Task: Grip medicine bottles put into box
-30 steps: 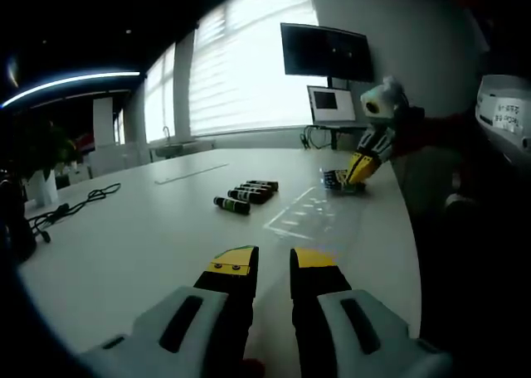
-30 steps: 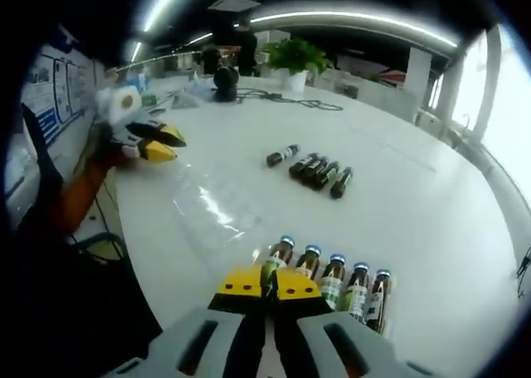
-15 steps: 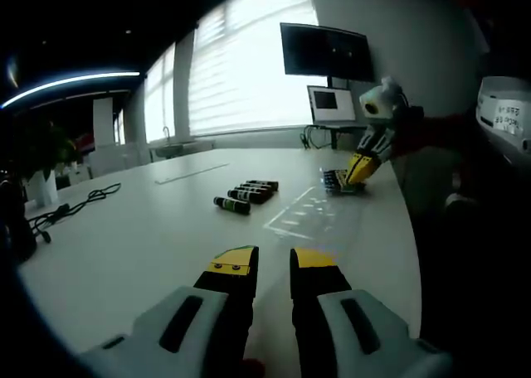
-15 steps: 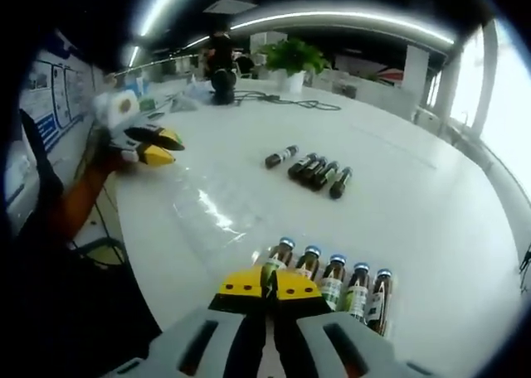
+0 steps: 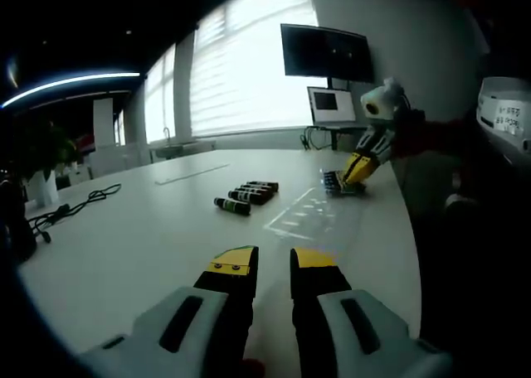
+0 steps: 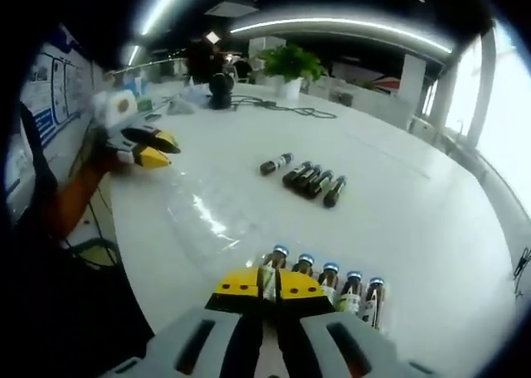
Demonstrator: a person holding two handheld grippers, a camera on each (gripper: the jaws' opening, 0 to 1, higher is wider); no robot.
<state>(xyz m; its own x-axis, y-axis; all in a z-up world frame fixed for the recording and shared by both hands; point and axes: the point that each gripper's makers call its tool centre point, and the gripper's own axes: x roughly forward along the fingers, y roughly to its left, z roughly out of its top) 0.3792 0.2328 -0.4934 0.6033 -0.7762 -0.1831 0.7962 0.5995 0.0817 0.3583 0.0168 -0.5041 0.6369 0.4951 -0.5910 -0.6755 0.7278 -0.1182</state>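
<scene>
Medicine bottles are splitting into two groups on the white table (image 6: 431,204): five upright bottles (image 6: 332,285) with blue caps are standing side by side in a clear box (image 6: 377,299) at the near edge in the right gripper view, and five more loose bottles (image 6: 305,177) are lying on their sides farther out mid-table, four packed together and one sitting a little apart to the left. Right gripper (image 6: 270,285) is sitting at the leftmost upright bottle with its yellow-tipped jaws nearly together; a sliver of that bottle is showing between them, but I cannot tell if they are actually clamping it. Left gripper (image 5: 274,260) is hovering over bare table near the edge, jaws narrowly parted and holding nothing. In the left gripper view the lying bottles (image 5: 246,195) are showing mid-table, and the right gripper (image 5: 358,167) is angling down at the box (image 5: 336,181) on the far right. A clear plastic sheet (image 5: 311,215) is lying flat between the lying bottles and the box. A potted plant (image 6: 290,65) and a black cable (image 6: 282,106) are sitting at the far side.
</scene>
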